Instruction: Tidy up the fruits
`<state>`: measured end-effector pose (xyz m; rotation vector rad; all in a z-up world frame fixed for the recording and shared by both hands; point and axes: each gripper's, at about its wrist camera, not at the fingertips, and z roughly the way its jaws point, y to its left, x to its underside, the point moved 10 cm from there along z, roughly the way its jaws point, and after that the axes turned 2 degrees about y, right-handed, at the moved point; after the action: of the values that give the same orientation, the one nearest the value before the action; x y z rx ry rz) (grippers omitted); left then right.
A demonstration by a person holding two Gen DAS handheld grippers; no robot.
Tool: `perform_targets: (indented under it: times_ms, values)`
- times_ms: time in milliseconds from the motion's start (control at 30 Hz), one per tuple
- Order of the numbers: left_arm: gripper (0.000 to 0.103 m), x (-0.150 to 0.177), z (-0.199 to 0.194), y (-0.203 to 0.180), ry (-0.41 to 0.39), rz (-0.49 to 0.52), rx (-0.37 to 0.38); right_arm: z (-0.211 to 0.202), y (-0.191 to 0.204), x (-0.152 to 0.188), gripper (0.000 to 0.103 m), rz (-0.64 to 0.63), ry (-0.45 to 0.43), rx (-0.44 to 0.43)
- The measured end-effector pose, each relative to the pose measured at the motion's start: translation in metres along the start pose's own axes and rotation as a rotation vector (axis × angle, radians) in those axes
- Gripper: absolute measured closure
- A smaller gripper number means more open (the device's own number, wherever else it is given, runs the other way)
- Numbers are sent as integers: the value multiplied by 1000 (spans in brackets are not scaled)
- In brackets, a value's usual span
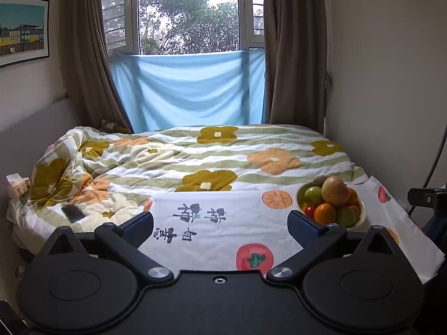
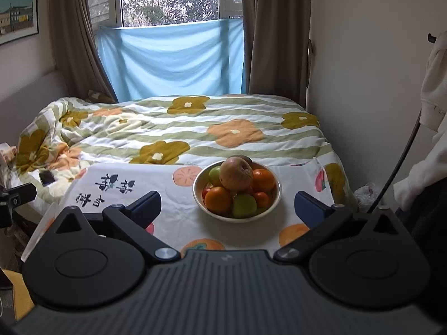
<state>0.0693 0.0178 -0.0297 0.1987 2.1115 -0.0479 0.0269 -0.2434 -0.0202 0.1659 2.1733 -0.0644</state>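
Both grippers, left (image 1: 220, 223) & right (image 2: 227, 205), jaws wide apart, nothing held; fruit bowl (image 2: 275, 195) heaped, on printed cloth (image 2: 178, 212), untouched.

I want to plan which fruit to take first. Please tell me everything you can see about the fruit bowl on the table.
The fruit bowl is round, cream-white and smooth, perhaps ceramic. It stands upright on the white printed cloth, nearer the table's right side. It is heaped above the rim: a large brownish-red fruit sits on top, with oranges, green fruits and something small and red at the left edge. Neither claw touches it; the open right claw faces it directly.
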Motion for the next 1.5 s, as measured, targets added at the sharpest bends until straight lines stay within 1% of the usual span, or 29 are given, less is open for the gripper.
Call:
perform_targets:
  times_ms: [167,300,1500]
  values:
    - [0,14,-7,0,23,-14,16,-6,6,19,0,14,35,2]
    - [0,16,-10,2,27,-14,15,-11,10,24,0,11,38,2]
    - [0,14,-3,2,37,3,16,-3,11,24,0,16,58,10]
